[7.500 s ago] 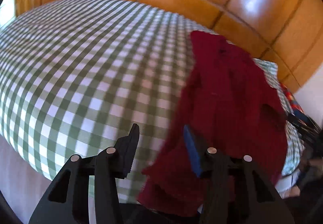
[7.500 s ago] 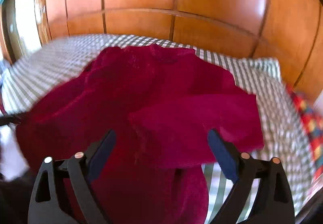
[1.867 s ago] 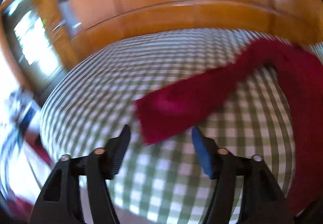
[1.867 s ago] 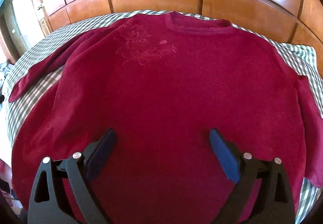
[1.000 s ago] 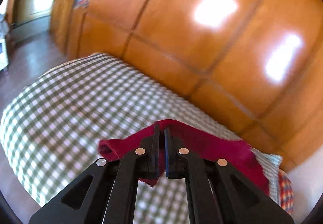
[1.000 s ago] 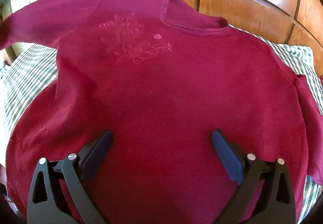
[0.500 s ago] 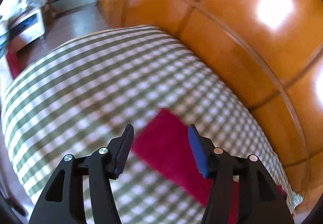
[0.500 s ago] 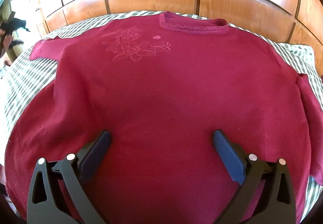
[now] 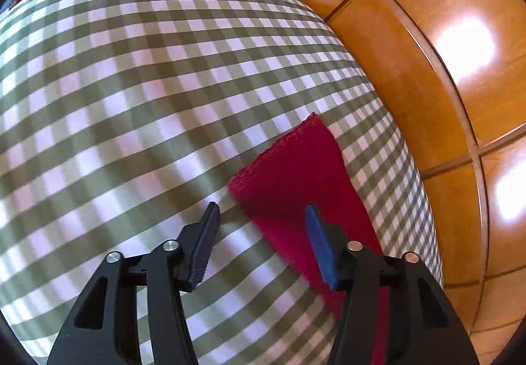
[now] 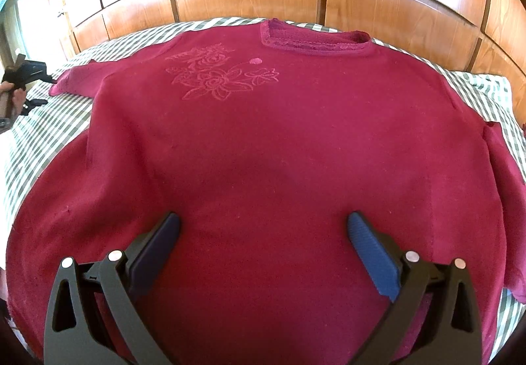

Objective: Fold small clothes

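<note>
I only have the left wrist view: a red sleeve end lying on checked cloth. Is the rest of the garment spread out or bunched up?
Observer: Spread out. The sweater lies flat on the cloth, front up, with its rose embroidery showing.
Operator: What are the right tongs doing?
Observer: The right tongs are open over the sweater's lower part and grip nothing.
</note>
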`<state>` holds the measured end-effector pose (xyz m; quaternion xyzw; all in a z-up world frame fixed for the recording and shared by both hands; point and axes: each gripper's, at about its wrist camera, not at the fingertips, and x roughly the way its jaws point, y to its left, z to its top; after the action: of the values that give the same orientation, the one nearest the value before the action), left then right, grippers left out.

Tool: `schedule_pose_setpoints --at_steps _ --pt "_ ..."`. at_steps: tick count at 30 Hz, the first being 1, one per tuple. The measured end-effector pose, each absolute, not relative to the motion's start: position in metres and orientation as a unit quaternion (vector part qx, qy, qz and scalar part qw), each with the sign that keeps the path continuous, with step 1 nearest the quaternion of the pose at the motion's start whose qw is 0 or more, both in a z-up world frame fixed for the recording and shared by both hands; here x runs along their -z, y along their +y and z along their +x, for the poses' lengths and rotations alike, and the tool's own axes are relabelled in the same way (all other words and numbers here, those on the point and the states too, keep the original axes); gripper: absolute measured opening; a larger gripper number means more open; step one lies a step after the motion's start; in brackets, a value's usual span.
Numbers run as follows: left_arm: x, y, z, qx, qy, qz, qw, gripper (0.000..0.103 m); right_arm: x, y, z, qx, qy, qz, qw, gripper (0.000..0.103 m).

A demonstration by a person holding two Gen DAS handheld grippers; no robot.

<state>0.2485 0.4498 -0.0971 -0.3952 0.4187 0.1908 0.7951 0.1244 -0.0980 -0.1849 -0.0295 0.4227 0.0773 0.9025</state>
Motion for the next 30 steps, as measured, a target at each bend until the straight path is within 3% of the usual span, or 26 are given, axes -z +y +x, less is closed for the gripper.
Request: schedule_pose_setpoints --at_steps 1,3,7,9,13,16,20,23,30 --pt "0.097 0.447 0.250 -0.189 0.416 -0.394 0.798 0.027 0.185 -0.098 0.125 -0.078 0.423 -0.029 0.902 0.101" --pt "0.091 0.442 0.246 -0.182 0.406 -0.387 0.808 0.007 0.185 -0.098 0.125 -0.078 0.423 -0.029 0.902 0.101" --pt "0.064 0.447 0.203 -0.185 0.346 -0.385 0.835 0.007 0.185 -0.098 0.125 -0.079 0.422 -0.027 0.903 0.101" --pt "0.066 0.455 0.183 -0.187 0.349 -0.397 0.828 0.006 0.185 -0.098 0.124 -0.079 0.422 -0.027 0.903 0.101" --pt "0.097 0.459 0.178 -0.246 0.426 -0.337 0.803 0.006 0.186 -0.099 0.124 -0.081 0.421 -0.025 0.903 0.101" --pt "0.101 0.464 0.167 -0.258 0.408 -0.377 0.791 0.014 0.186 -0.099 0.125 -0.082 0.421 -0.024 0.903 0.101" --pt "0.066 0.449 0.139 -0.279 0.380 -0.359 0.805 0.014 0.186 -0.100 0.124 -0.083 0.419 -0.022 0.904 0.101" --pt "0.047 0.408 0.118 -0.193 0.382 -0.334 0.840 0.014 0.185 -0.101 0.124 -0.084 0.419 -0.020 0.904 0.101" --pt "0.040 0.234 0.048 0.114 0.424 -0.212 0.873 0.014 0.175 -0.109 0.120 -0.084 0.428 -0.008 0.900 0.101"
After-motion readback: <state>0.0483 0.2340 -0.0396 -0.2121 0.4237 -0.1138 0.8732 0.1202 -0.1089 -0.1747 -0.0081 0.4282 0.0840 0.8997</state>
